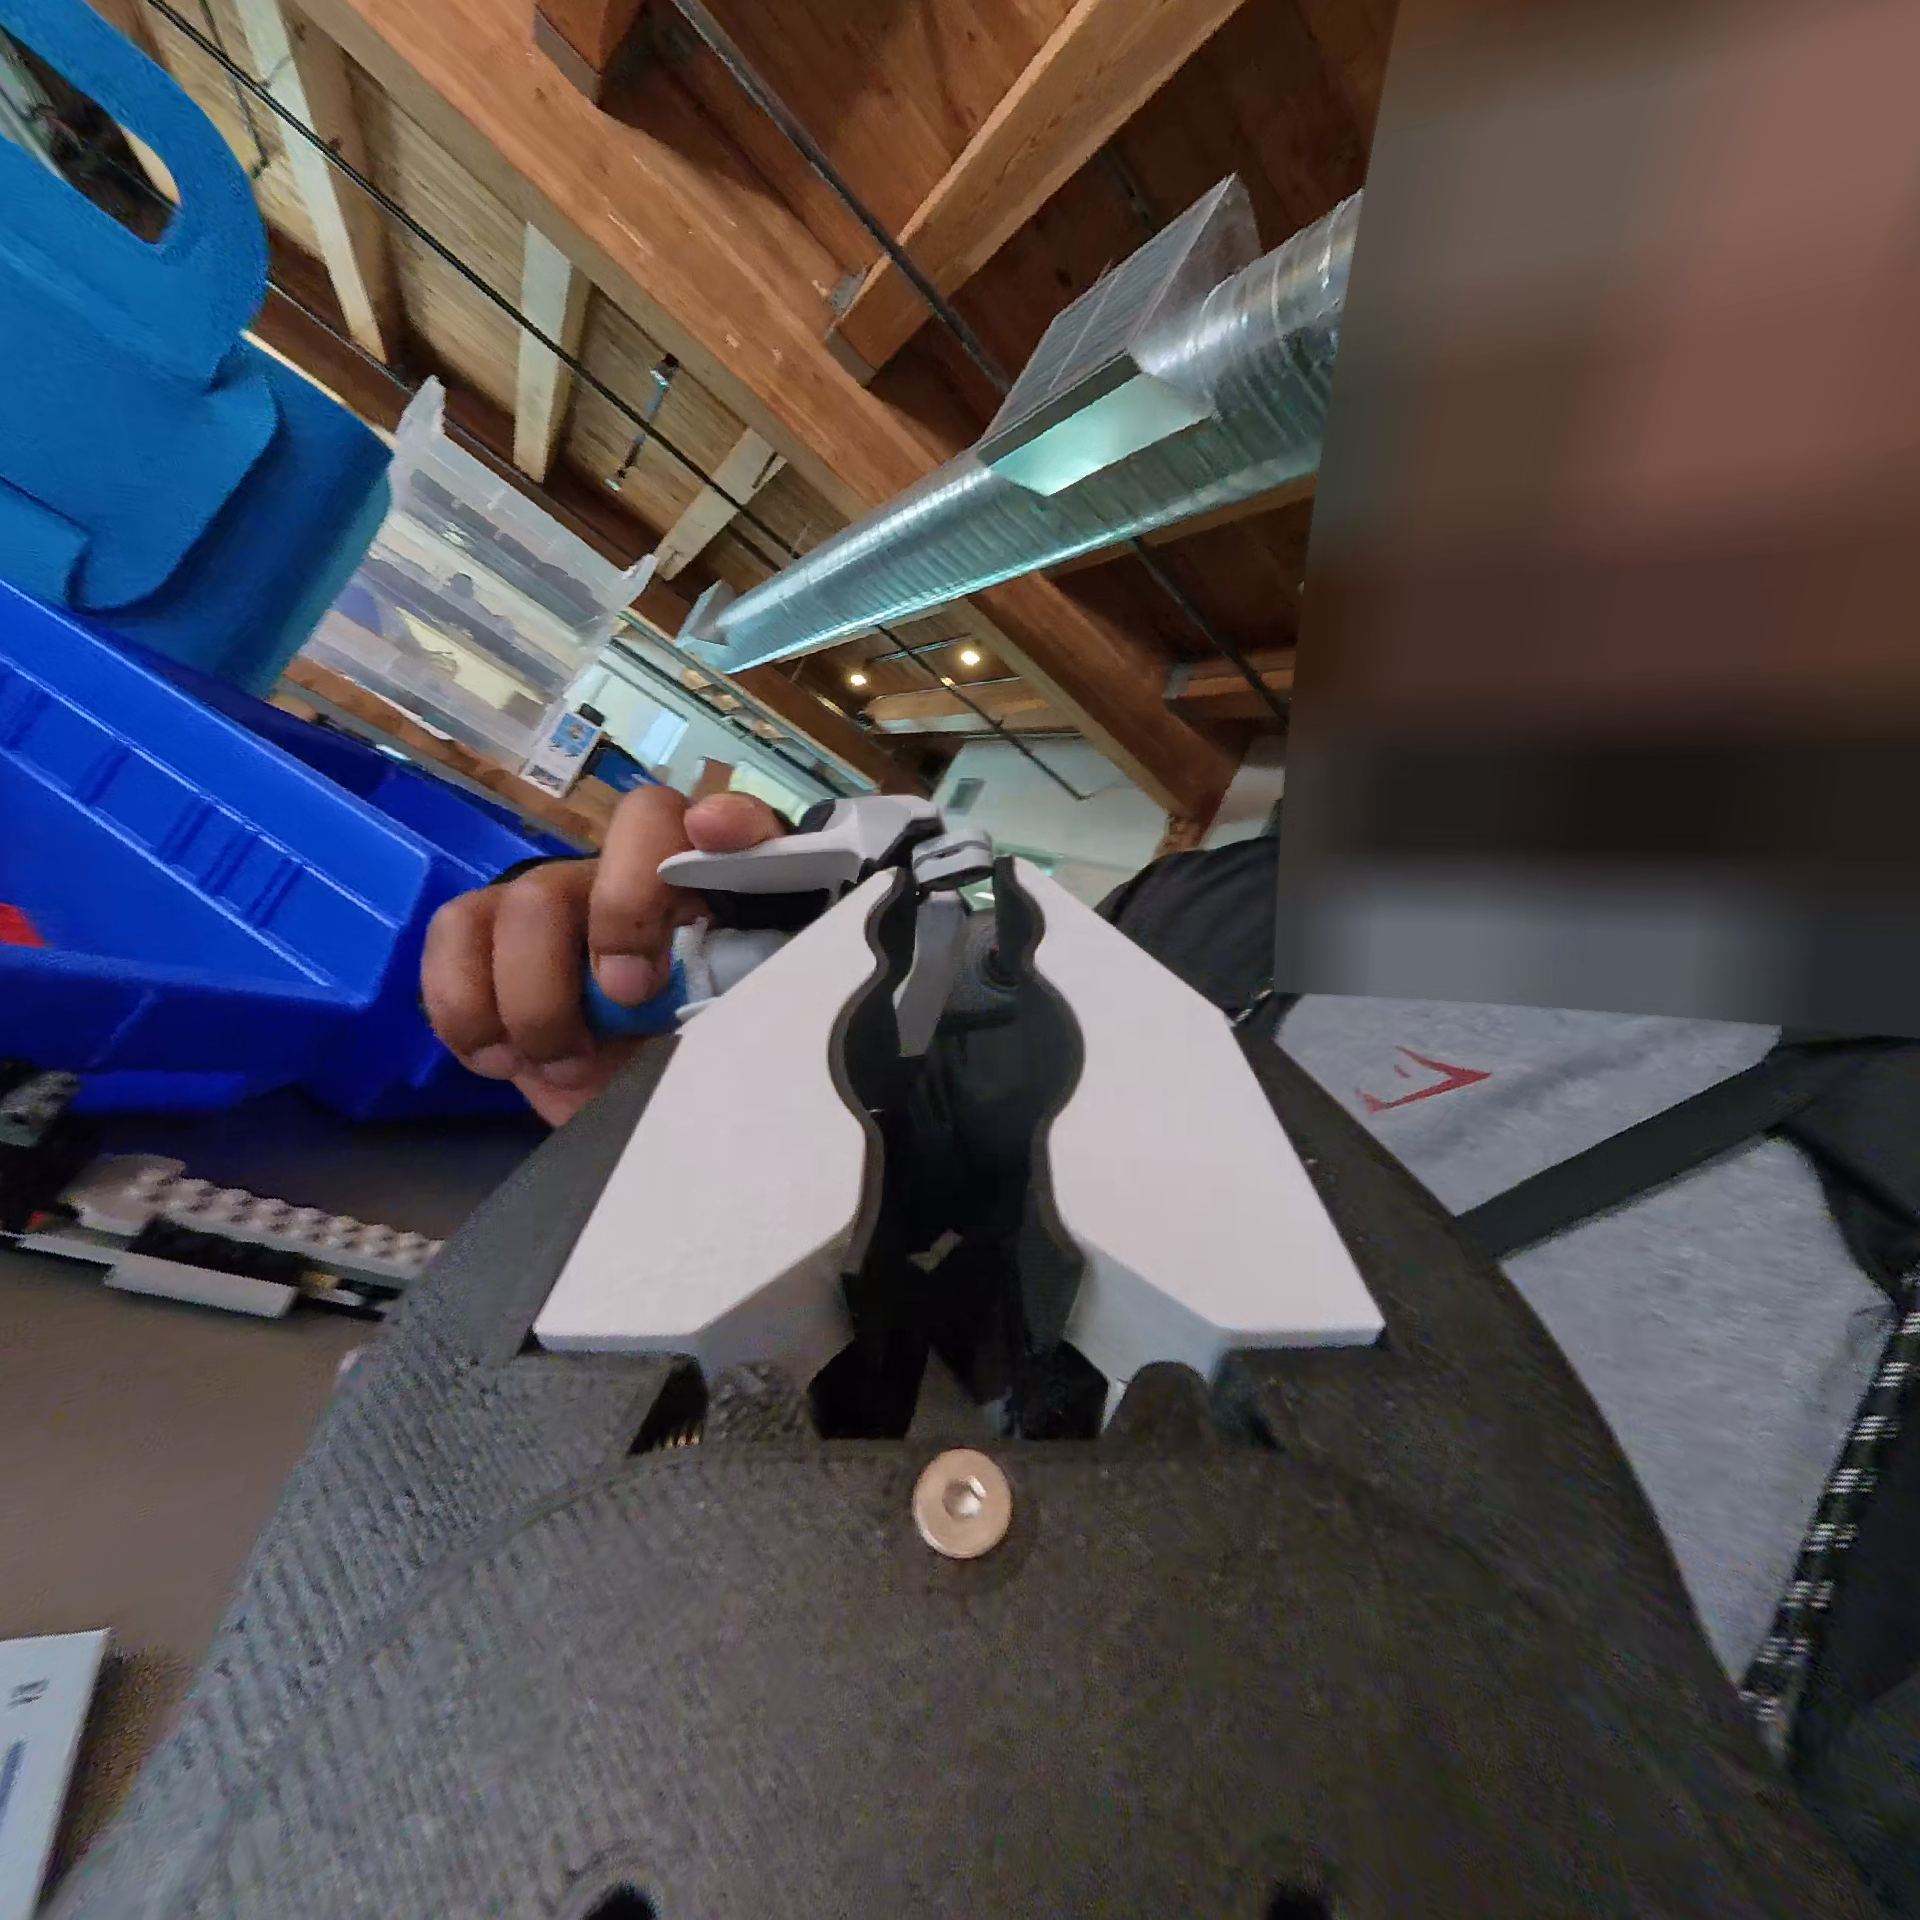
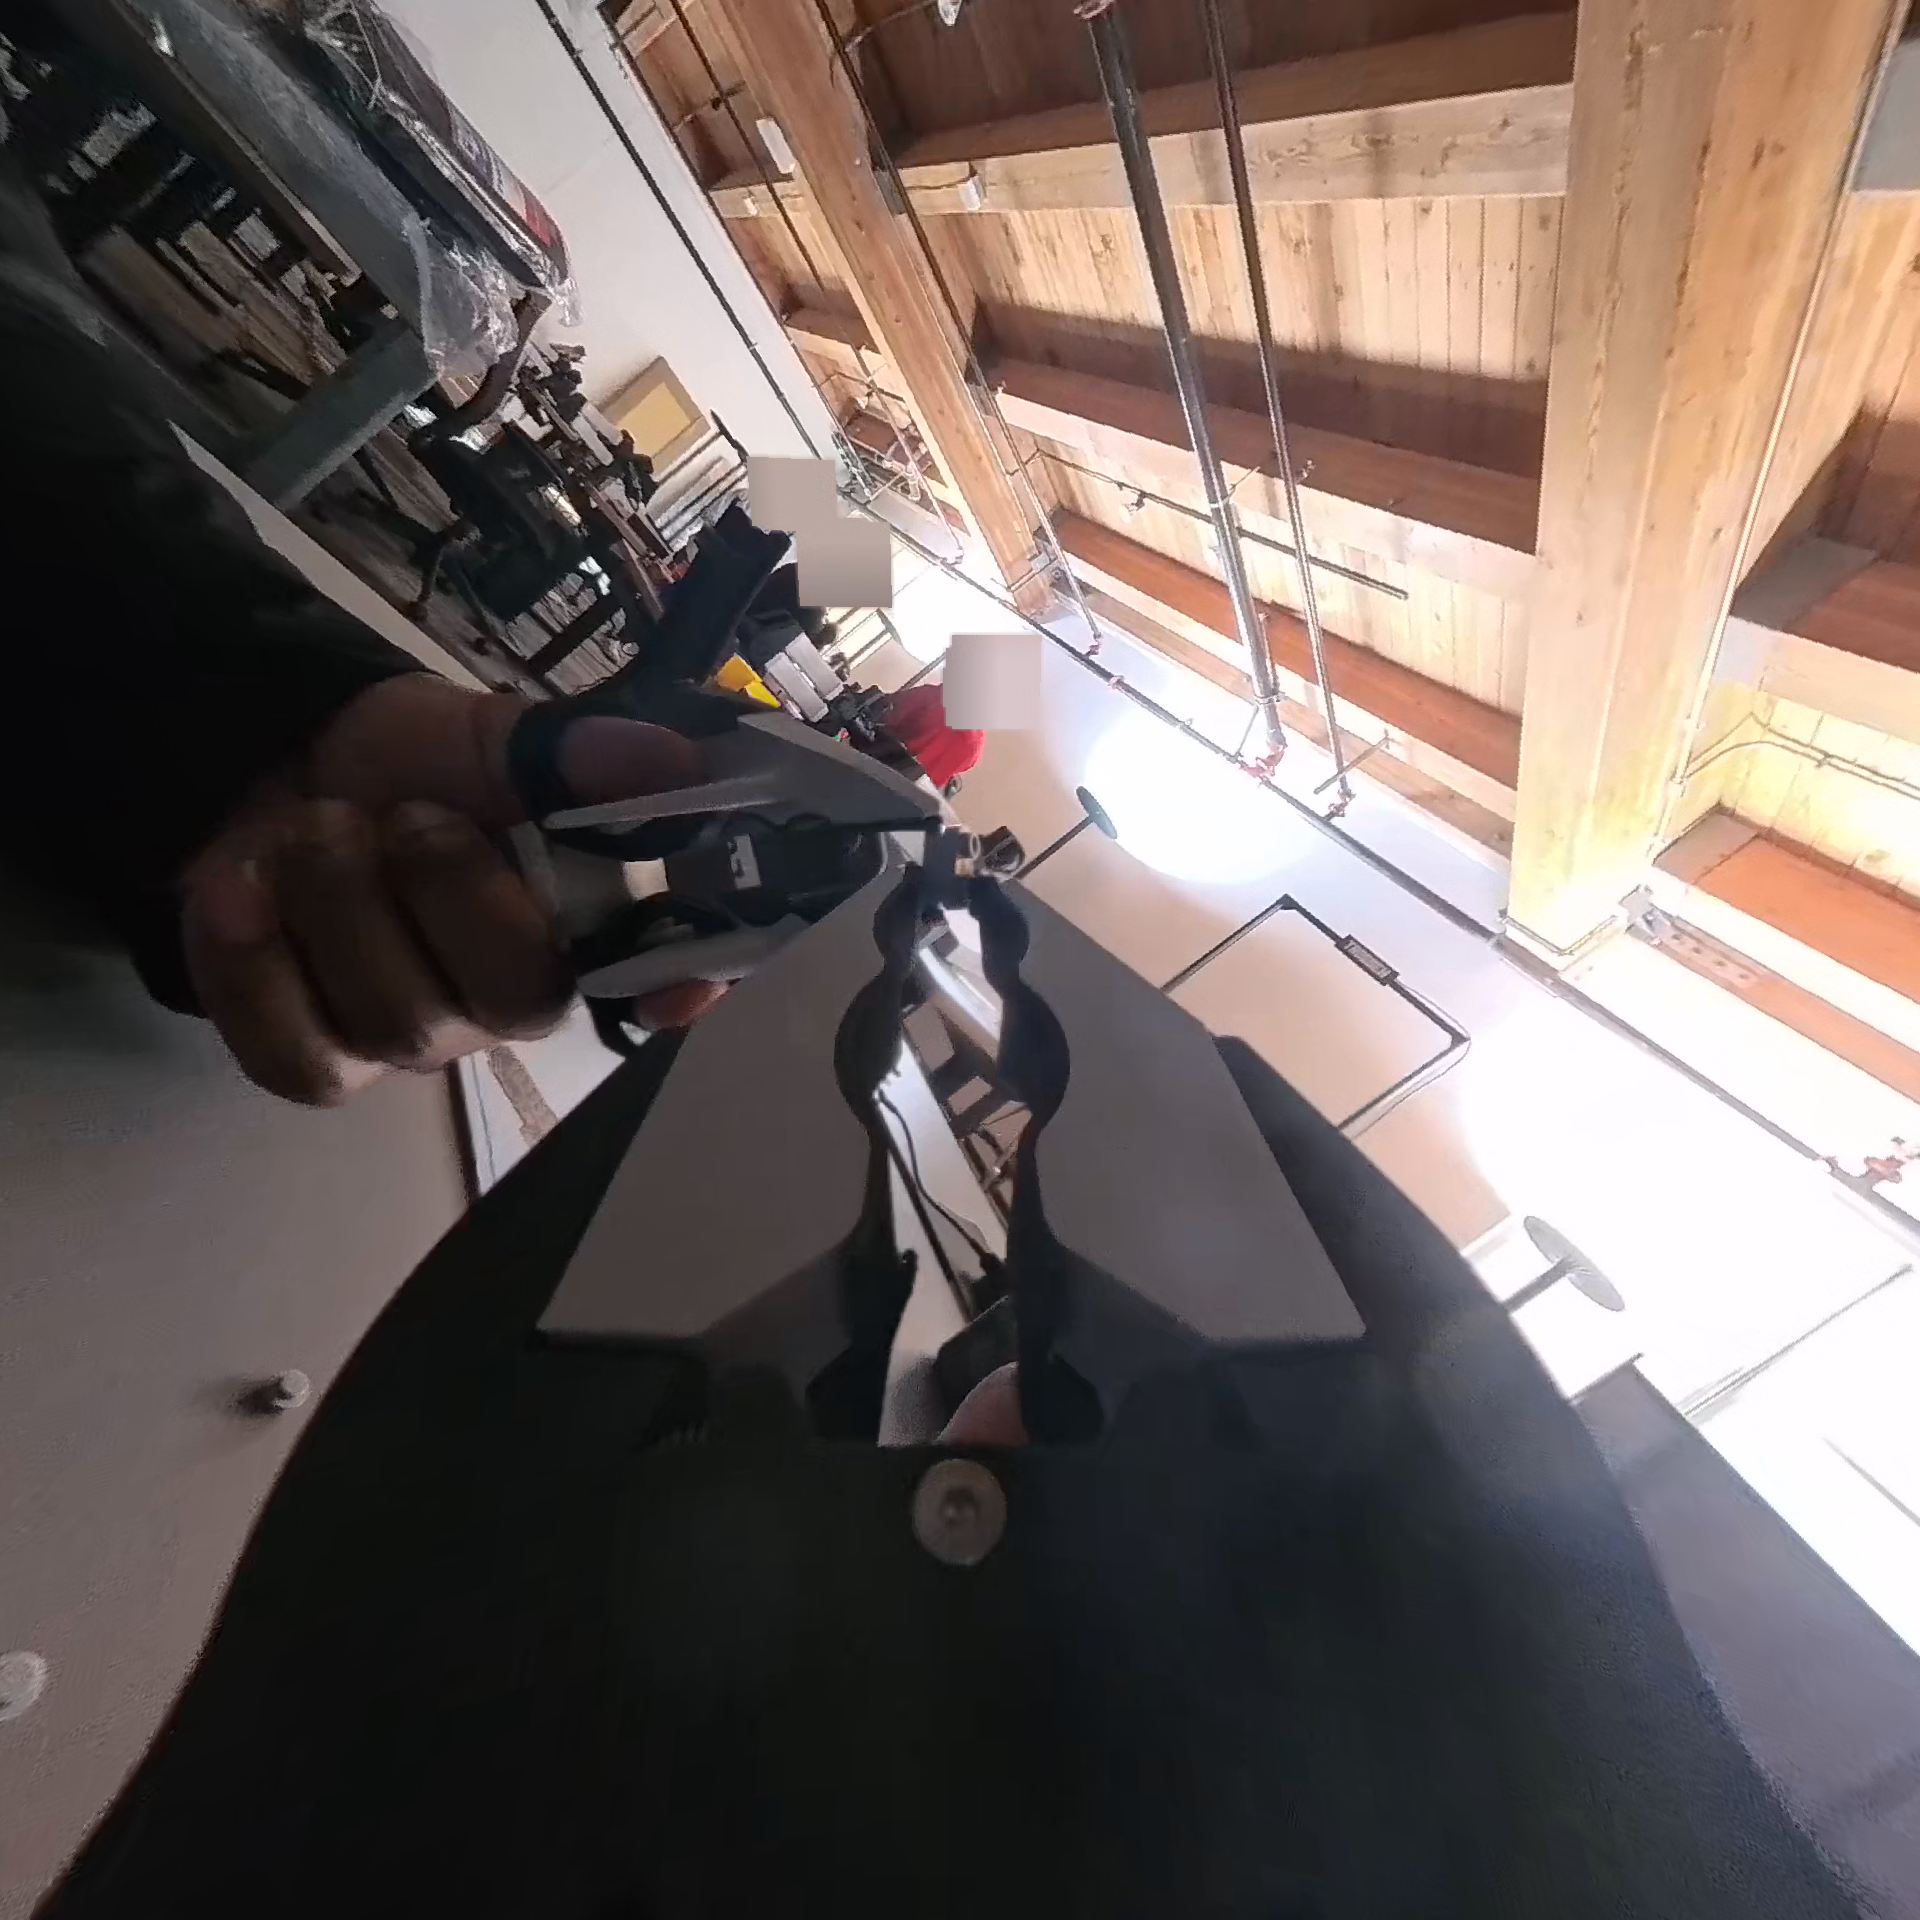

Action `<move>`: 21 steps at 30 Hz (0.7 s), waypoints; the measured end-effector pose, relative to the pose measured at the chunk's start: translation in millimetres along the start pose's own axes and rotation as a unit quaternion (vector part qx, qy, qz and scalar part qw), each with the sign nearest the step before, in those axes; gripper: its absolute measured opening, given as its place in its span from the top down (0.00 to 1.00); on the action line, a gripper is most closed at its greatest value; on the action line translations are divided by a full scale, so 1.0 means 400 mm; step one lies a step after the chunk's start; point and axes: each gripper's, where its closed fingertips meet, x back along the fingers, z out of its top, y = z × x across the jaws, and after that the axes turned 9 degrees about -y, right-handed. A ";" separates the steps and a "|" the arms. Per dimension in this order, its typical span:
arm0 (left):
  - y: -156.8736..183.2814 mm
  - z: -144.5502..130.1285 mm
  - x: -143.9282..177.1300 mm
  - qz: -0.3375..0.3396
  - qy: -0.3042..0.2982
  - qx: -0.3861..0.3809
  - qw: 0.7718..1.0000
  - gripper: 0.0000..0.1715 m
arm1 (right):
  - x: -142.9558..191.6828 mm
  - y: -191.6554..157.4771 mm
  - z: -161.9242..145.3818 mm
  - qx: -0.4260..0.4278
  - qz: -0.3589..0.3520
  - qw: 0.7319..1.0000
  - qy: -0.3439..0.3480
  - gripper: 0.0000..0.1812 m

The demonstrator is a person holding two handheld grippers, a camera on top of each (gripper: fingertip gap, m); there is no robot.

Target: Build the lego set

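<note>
You have both grippers lifted tip to tip, the left gripper (image 1: 956, 883) and right gripper (image 2: 951, 883) each pinching the same small grey piece (image 1: 951, 857), likely to mate 2 parts off the tabletop (image 1: 156, 1382).

Workshop or lab in loft-style building. Exposed timber beams (image 2: 1662, 468) and plank ceiling, bare metal air duct (image 1: 1039, 520), sprinkler pipes (image 2: 1195, 416). Blue storage bins (image 1: 208, 883), clear drawer unit (image 1: 488, 613), cluttered racks of equipment (image 2: 312, 343) along white wall.
</note>
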 end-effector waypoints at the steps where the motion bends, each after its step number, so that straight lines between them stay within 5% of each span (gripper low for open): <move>1: -0.002 0.000 0.001 0.013 -0.006 -0.015 1.000 0.91 | -0.001 0.001 -0.003 -0.006 0.003 1.000 -0.002 0.93; 6: -0.018 0.002 0.005 0.107 -0.043 -0.129 0.985 0.91 | -0.002 0.012 -0.024 -0.051 0.025 0.998 -0.018 0.88; 13: -0.023 0.038 0.032 0.265 -0.082 -0.352 0.894 0.91 | 0.003 0.009 -0.051 -0.189 0.106 0.975 -0.051 0.87; 21: -0.070 0.044 0.065 0.407 -0.145 -0.505 0.747 0.91 | -0.019 -0.001 -0.067 -0.505 0.207 0.831 -0.110 0.86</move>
